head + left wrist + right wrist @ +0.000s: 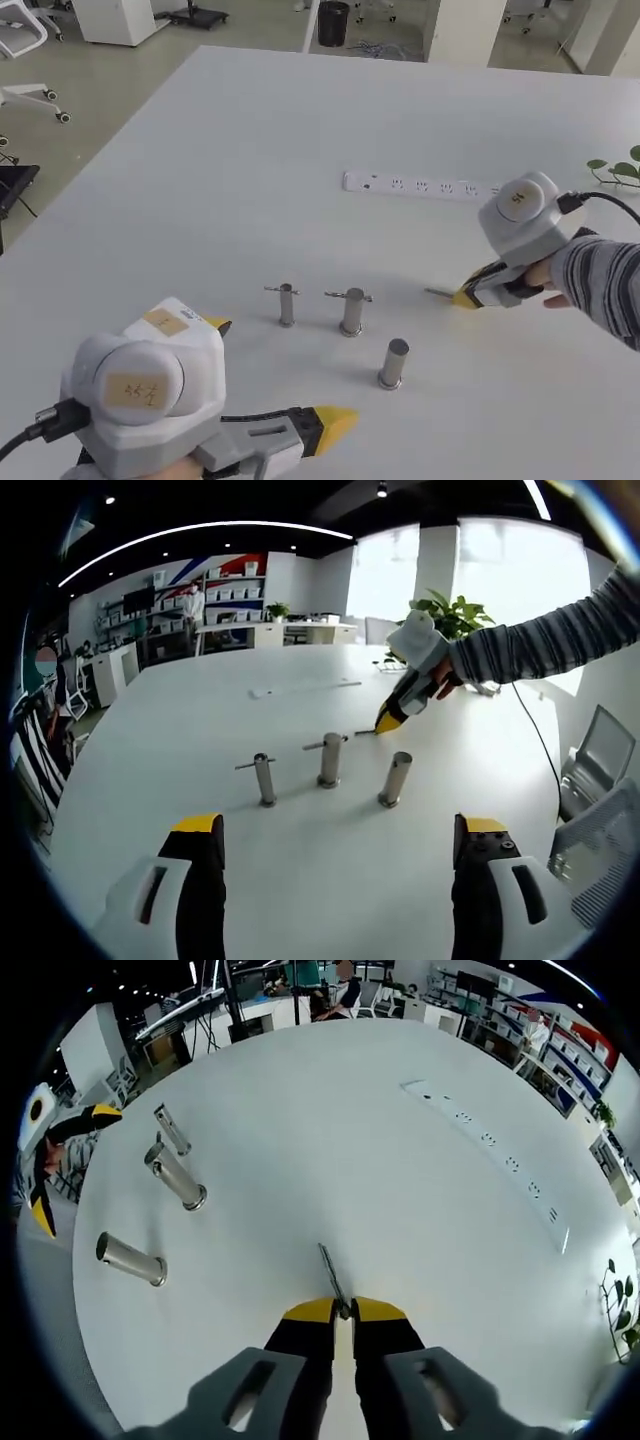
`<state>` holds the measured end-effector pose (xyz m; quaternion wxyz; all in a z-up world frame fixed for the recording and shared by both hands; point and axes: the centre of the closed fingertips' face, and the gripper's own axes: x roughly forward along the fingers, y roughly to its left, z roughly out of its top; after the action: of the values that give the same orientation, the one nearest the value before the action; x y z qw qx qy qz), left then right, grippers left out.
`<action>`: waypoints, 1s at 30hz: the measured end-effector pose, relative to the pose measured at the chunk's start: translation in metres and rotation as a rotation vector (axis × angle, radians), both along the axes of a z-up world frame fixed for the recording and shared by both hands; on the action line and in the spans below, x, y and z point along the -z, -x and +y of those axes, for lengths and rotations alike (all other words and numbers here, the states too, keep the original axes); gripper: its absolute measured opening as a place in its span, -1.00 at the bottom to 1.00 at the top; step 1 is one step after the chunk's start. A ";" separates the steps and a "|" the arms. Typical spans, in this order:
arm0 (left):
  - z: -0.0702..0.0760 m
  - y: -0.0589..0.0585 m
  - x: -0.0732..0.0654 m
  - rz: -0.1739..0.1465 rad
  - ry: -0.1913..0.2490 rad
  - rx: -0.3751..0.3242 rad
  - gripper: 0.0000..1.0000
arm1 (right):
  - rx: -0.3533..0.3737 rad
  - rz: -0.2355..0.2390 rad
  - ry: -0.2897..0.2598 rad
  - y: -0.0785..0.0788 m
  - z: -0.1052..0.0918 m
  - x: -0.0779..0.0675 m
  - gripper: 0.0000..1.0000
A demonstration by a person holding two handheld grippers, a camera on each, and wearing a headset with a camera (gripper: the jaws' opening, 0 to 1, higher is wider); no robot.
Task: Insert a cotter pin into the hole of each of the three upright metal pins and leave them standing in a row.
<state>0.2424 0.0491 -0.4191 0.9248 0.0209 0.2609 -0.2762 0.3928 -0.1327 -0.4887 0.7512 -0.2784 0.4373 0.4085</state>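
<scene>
A white table [250,150] carries everything, with a power strip [420,186] lying along its far side. The left gripper [338,825] hangs at the near edge, jaws spread wide with nothing between them, facing the three upright pins. The right gripper [343,1310] sits low to the right of the pins, its jaws pinched narrow on a loose cotter pin [330,1272] that sticks out past the yellow tips. The left metal pin [287,306] and middle metal pin [352,313] each carry an inserted cotter pin [281,289] across the top. The right metal pin [394,363] stands bare, slightly nearer the person.
</scene>
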 end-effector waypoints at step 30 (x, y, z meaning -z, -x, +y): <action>-0.007 -0.006 -0.020 0.007 0.020 0.032 0.32 | -0.205 -0.247 -0.066 0.012 0.032 -0.046 -1.00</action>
<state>0.2483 0.0423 -0.3988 0.9194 0.0149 0.2610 -0.2938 0.3803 -0.1010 -0.4426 0.7624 -0.3449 0.2970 0.4600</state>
